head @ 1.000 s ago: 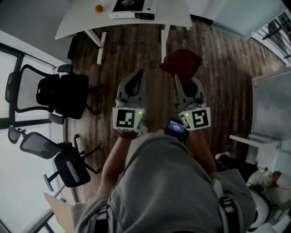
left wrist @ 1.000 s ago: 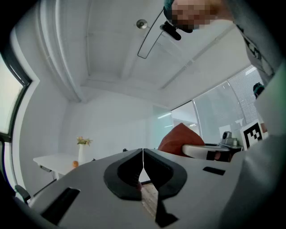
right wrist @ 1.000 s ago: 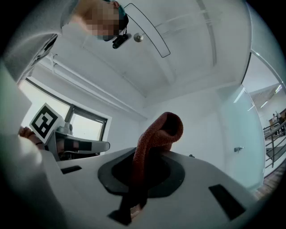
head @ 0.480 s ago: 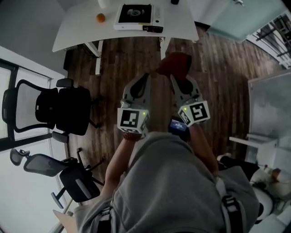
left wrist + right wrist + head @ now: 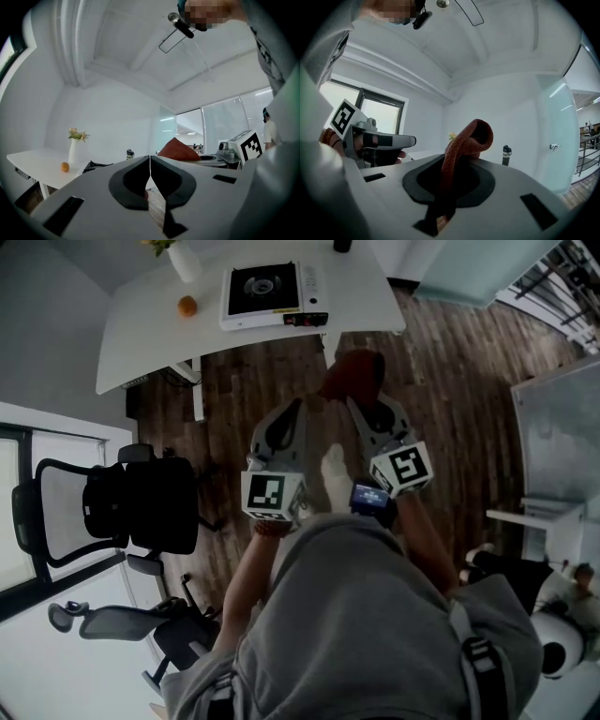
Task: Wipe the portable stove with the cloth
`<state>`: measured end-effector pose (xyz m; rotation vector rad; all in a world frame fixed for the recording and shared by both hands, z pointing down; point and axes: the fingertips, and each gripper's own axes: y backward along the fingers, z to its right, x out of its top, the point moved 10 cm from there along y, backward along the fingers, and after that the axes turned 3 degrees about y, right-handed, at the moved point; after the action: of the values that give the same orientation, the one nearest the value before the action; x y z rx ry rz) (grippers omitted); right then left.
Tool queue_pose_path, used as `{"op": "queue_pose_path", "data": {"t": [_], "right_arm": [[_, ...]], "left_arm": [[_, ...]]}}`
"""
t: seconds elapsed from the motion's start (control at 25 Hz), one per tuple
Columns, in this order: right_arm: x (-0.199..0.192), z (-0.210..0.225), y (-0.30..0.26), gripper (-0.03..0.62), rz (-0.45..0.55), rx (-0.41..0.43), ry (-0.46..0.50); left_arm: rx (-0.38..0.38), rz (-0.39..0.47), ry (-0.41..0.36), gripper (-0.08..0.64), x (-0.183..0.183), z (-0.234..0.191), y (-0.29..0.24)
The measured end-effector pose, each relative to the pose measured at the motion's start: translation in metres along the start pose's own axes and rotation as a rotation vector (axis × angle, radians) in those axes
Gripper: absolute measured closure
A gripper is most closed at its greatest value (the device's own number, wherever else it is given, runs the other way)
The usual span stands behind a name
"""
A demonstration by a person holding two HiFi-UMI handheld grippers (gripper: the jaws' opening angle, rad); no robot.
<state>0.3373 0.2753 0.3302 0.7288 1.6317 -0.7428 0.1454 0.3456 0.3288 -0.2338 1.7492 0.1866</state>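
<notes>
We see the portable stove (image 5: 272, 293) lying flat on the white table (image 5: 141, 324), its long axis running left to right across the head view along the table's length, with the burner towards the left and a dark strip on the edge that faces us. The orange (image 5: 187, 306) sits just left of it. Our right gripper (image 5: 361, 411) is clamped on the red cloth (image 5: 354, 376), which sticks out ahead of the jaws towards the table; in the right gripper view the cloth (image 5: 471, 136) rises from the jaws and curls over at its top. Our left gripper (image 5: 298, 407) is clenched on nothing, its jaws meeting along a thin line. A second ago only the stove's near edge showed at the top of the head view; now the whole stove is in sight, both grippers are nearer the table, and the cloth's tip lies close to the table's edge.
</notes>
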Motion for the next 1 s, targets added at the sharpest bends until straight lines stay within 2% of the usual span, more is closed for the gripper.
{"op": "queue_pose_path", "data": {"t": [0.2, 0.36, 0.52, 0.68, 0.76, 0.88, 1.0], "right_arm": [[-0.013, 0.045, -0.053, 0.541, -0.061, 0.013, -0.037], [-0.024, 0.093, -0.092, 0.541, -0.095, 0.047, -0.015], [-0.035, 0.144, -0.129, 0.541, -0.142, 0.092, -0.002], [-0.051, 0.189, -0.168, 0.541, -0.183, 0.130, 0.023], [-0.058, 0.207, -0.190, 0.541, -0.215, 0.140, 0.059], [-0.063, 0.229, -0.229, 0.541, -0.261, 0.152, 0.192], [-0.059, 0.250, -0.267, 0.541, -0.338, 0.150, 0.308]], "left_arm": [[-0.007, -0.015, -0.013, 0.528, 0.000, -0.026, -0.064], [0.000, -0.046, -0.028, 0.528, 0.006, -0.042, -0.125], [0.040, -0.060, -0.054, 0.528, 0.012, -0.067, -0.181], [0.057, -0.082, -0.075, 0.526, 0.007, -0.094, -0.217], [0.083, -0.095, -0.067, 0.526, 0.002, -0.111, -0.228], [0.123, -0.124, -0.046, 0.526, -0.003, -0.144, -0.236], [0.123, -0.150, -0.058, 0.526, -0.003, -0.182, -0.241]]}}
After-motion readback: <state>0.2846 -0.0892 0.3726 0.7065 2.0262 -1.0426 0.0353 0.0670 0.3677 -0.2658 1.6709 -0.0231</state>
